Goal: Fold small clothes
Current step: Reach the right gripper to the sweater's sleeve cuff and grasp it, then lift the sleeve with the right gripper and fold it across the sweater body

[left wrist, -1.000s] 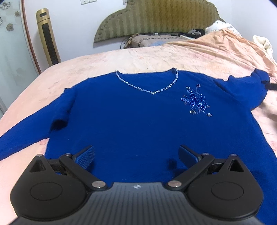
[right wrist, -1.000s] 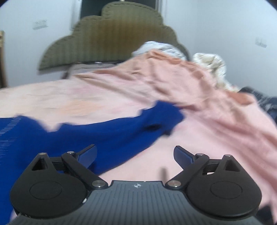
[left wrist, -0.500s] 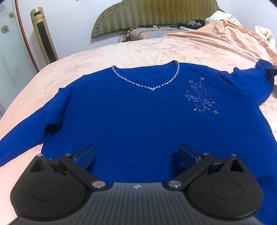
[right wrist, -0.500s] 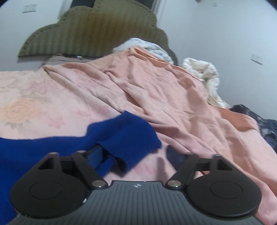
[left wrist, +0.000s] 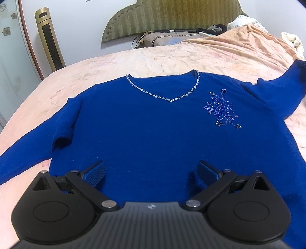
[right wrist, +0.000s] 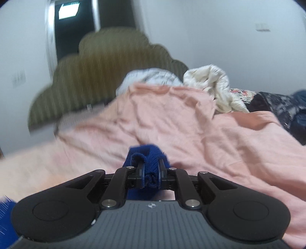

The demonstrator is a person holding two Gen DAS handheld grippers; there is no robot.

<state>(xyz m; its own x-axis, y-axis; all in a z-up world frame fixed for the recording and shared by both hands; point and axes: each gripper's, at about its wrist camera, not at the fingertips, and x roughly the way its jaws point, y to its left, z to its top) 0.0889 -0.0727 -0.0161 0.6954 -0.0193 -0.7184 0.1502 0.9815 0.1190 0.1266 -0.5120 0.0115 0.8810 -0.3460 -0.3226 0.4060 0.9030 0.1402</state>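
A wide bed (left wrist: 156,57) fills both views, covered by a soft, crumpled peach-pink bedspread (right wrist: 200,122) with a faint mottled print. Behind it stands a padded olive headboard (left wrist: 172,17) with a scalloped outline and ribbed chevron stitching. A tall gold-and-black tower unit (left wrist: 50,38) stands against the wall at the left. At the head of the bed lie a brownish pillow (left wrist: 168,38), a bunched cream quilt (right wrist: 212,86) and a heap of dark patterned clothes (right wrist: 283,111).

The royal-blue knit sweater (left wrist: 145,130) lies face up and flat across the bedspread, its neckline toward the headboard, one sleeve spread out flat to the left. A row of clear rhinestones (left wrist: 164,95) trims its V-neck, and a beaded flower motif (left wrist: 220,109) sparkles on the chest.

The left gripper (left wrist: 151,170) hovers over the sweater's lower hem with its blue ribbed pads set wide apart, nothing pinched between them.

The right gripper (right wrist: 151,170) has just been closing, and its jaws now clamp the sweater's sleeve cuff (right wrist: 149,153), the ribbed knit bunched and curled between the pads and held above the bedspread.
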